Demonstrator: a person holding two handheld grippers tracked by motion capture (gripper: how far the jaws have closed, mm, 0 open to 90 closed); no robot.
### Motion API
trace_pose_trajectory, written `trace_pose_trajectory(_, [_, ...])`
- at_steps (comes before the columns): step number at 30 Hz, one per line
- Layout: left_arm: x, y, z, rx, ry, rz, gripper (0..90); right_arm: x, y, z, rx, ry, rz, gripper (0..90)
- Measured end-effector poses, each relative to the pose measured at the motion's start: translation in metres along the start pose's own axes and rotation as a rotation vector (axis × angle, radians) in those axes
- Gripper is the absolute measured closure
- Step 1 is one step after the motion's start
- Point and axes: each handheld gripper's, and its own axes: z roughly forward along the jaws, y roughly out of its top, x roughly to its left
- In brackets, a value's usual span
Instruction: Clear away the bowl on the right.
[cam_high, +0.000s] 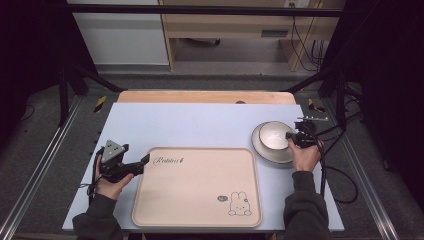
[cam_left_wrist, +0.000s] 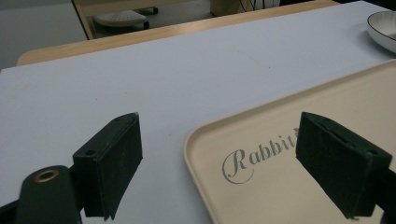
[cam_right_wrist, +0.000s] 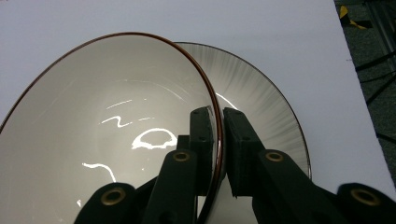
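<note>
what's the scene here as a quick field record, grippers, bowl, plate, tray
left hand-held gripper: open, jaws either side of the tray's near-left corner, holding nothing
right hand-held gripper: shut on the bowl's rim
bowl: white, brown rim, sits on the plate
plate: grey, on the table right of the tray
tray: beige, rabbit print, holds nothing
table: pale blue top

High overhead view; two close gripper-mounted views, tray (cam_high: 197, 187) shared.
</note>
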Motion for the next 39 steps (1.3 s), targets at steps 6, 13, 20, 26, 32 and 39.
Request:
trace_pose_trajectory(6, [0.000,0.000,0.000,0.000,0.000,-0.002,14.3,0.000,0.000,-0.002,-0.009,0.000,0.006,82.1])
trace_pose_trajectory(13, [0.000,0.000,-0.001,-0.001,-0.001,-0.001,14.3,0.001,0.001,-0.004,-0.014,0.008,0.006,81.8])
trace_pose_trajectory(20, [0.000,0.000,-0.001,-0.004,0.000,0.000,14.3,0.004,0.003,-0.010,-0.024,0.011,0.001,81.7])
trace_pose_trajectory(26, [0.000,0.001,-0.001,-0.007,0.001,-0.004,14.3,0.006,0.005,-0.015,-0.039,0.024,-0.016,81.7])
trace_pose_trajectory(32, [0.000,0.001,-0.001,-0.005,0.001,0.001,14.3,0.009,0.006,-0.020,-0.047,0.050,0.000,81.7])
trace_pose_trajectory(39, [0.000,0.001,-0.002,-0.007,0.002,-0.001,14.3,0.010,0.007,-0.028,-0.068,0.068,-0.010,81.7])
